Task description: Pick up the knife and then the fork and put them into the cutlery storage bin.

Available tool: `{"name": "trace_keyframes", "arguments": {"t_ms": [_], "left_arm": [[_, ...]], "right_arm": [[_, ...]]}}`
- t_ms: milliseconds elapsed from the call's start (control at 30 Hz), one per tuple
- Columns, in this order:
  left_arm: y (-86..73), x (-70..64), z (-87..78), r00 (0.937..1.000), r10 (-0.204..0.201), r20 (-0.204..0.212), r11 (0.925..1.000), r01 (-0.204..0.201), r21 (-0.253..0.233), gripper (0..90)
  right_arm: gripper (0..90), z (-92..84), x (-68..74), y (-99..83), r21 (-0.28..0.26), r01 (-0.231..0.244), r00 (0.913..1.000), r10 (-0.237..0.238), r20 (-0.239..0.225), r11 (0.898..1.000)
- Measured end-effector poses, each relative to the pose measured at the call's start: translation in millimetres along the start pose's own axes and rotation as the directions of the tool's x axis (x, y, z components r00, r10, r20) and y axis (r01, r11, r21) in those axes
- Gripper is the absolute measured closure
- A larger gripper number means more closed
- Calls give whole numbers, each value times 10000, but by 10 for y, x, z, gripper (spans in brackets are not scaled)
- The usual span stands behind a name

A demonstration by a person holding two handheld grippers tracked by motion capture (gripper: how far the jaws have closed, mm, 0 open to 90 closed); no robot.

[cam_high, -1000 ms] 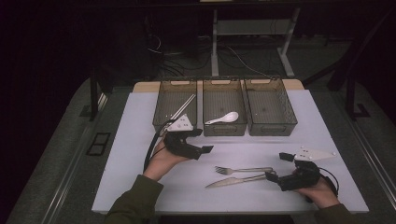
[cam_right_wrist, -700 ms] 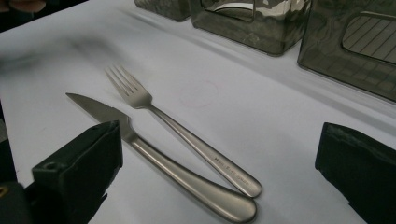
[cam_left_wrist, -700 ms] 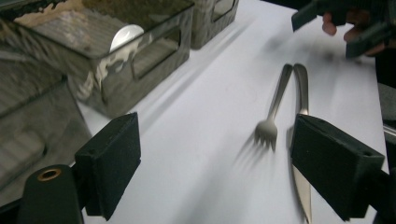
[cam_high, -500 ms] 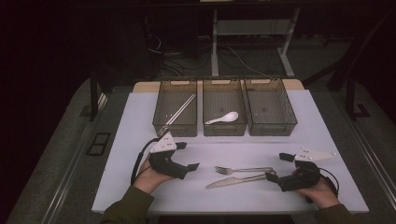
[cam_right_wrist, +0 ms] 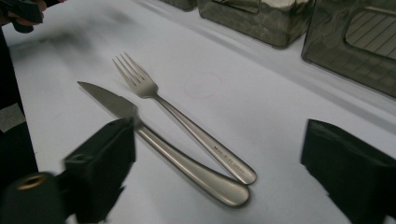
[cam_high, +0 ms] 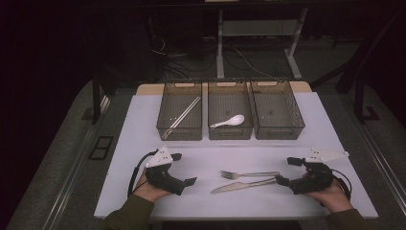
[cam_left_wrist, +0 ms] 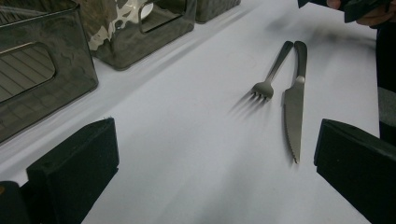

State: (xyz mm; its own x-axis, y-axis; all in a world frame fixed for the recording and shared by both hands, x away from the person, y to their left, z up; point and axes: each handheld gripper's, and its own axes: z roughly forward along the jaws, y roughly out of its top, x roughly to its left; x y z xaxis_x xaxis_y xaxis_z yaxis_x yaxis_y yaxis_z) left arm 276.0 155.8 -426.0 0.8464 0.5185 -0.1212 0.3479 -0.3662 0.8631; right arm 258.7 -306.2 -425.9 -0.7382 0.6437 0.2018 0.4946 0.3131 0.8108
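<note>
A steel fork (cam_high: 249, 174) and a knife (cam_high: 244, 185) lie side by side on the white table top (cam_high: 134, 139), handles pointing right. My right gripper (cam_high: 287, 171) stands at those handle ends. Its jaws have just been closing, and the handles of the knife (cam_right_wrist: 173, 156) and fork (cam_right_wrist: 187, 123) lie between them untouched by the pads. My left gripper (cam_high: 183, 169) rests near the front left and points at the fork (cam_left_wrist: 273, 70) and knife (cam_left_wrist: 295, 102). Its jaws have just been opening, with nothing between them.
Three dark see-through bins stand in a row at the back. The left bin (cam_high: 165, 125) holds chopsticks (cam_high: 181, 118), the middle bin (cam_high: 231, 135) holds a white spoon (cam_high: 229, 121), and the right bin (cam_high: 297, 125) holds nothing. The table's front edge lies just below both hands.
My left gripper has drawn back from the left bin toward the front left and sunk lower, its jaws wider. The right gripper has stayed by the cutlery handles.
</note>
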Motion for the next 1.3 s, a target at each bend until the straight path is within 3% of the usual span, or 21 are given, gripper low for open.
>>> {"name": "trace_keyframes", "arguments": {"t_ms": [233, 333, 533, 667, 800, 1067, 1300], "left_arm": [[-1, 4, 9, 10000, -7, 72, 10000, 7, 89, 0], [-4, 3, 21, 10000, -9, 98, 9999, 7, 170, 0], [-5, -4, 31, 9999, 46, 118, 9997, -49, 249, 0], [-5, -7, 36, 9999, 30, 137, 9997, -34, 258, 0], [-5, -7, 40, 9999, 30, 168, 9996, -35, 275, 0], [-6, -9, 42, 9998, 67, 196, 9993, -75, 375, 0], [-11, -17, 61, 9997, 38, 233, 9989, -49, 465, 0]], "right_arm": [[277, 19, 3, 68, 400, 282, 9988, -266, -418, 9988], [385, 44, 8, 89, 636, 472, 9957, -420, -821, 9969], [571, 112, 55, 167, 905, 855, 9911, -754, -1097, 9922], [734, 214, 46, 197, 1233, 1090, 9876, -933, -1263, 9864], [862, 337, 29, 202, 1706, 1472, 9834, -1256, -1312, 9743], [897, 499, 33, 185, 2501, 2034, 9736, -1687, -1536, 9466], [898, 528, 44, 157, 2777, 2151, 9723, -1787, -1504, 9363]]}}
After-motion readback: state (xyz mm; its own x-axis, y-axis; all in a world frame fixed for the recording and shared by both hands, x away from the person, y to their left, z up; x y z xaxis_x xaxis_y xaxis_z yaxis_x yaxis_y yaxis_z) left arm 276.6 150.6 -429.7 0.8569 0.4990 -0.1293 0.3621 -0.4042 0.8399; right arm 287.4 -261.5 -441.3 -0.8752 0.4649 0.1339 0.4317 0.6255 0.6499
